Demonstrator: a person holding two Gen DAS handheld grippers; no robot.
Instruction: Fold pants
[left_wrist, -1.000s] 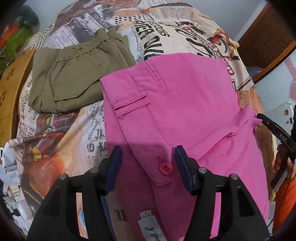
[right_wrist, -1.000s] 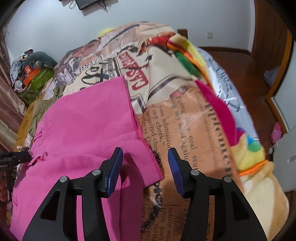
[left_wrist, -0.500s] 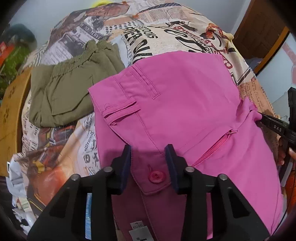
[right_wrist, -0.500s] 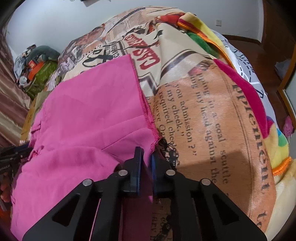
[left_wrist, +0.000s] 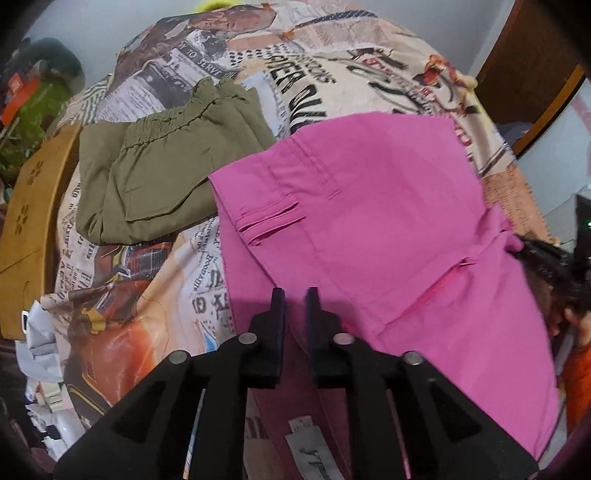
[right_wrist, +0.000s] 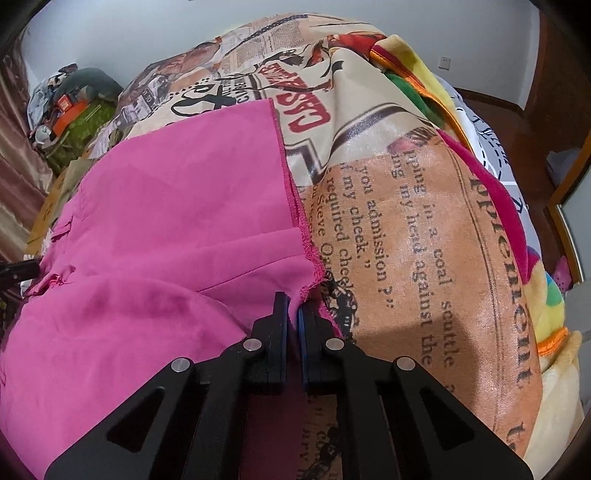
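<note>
Here your bed (right_wrist: 424, 229), under its newsprint cover, fills both frames; left tongs (left_wrist: 295, 295) have just been closing on the pink pants (left_wrist: 388, 221) waistband, right tongs (right_wrist: 291, 299) pinch the hem.

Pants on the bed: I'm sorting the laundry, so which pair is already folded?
The olive green pants, lying compact with the elastic waistband on top; the pink pants lie spread out, pinched by both grippers.

A pale wall (right_wrist: 147, 33) stands far ahead of the claw — to its right lie a dark wooden floor (right_wrist: 491, 107) and a brown wooden door frame (left_wrist: 532, 74).
</note>
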